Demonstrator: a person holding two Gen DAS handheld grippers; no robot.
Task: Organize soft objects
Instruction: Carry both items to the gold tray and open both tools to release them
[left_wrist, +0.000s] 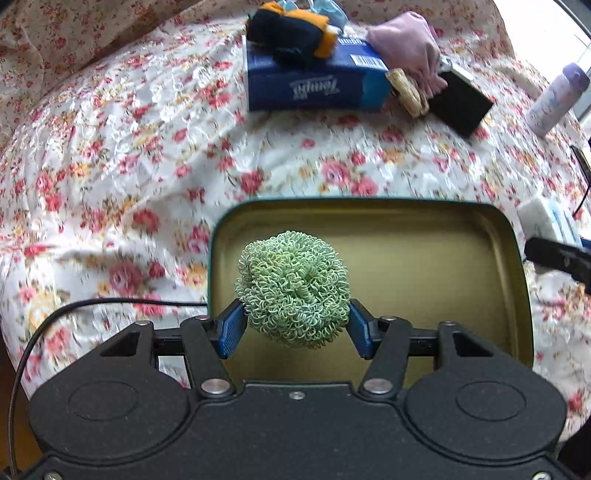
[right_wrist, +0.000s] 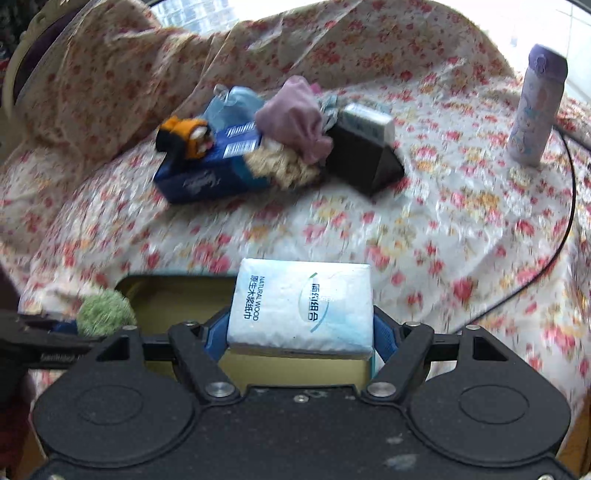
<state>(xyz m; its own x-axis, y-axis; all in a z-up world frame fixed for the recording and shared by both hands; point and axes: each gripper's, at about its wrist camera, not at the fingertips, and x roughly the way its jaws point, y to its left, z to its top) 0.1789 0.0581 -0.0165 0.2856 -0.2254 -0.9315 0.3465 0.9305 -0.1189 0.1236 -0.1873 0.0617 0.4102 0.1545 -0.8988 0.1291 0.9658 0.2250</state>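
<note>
1. The left hand-held gripper (left_wrist: 293, 326) is squeezing a green scrubber ball (left_wrist: 293, 290) between its blue pads (left_wrist: 231, 330), holding it above the near left part of an open tin (left_wrist: 369, 210).
2. The right hand-held gripper (right_wrist: 301, 332) is gripping a white tissue pack (right_wrist: 301, 304) by its two sides, over the right near part of the same tin (right_wrist: 177, 291).
3. The tin is lying on a bed covered with a flowered sheet (left_wrist: 110, 166).
4. Farther away, a blue tissue box (left_wrist: 314, 83) is lying with a black and orange plush toy (left_wrist: 291, 33) on it, and a pink cloth pouch (left_wrist: 410, 48) is touching its right end.
5. A purple bottle (right_wrist: 537, 105) is standing upright at the far right.
</note>
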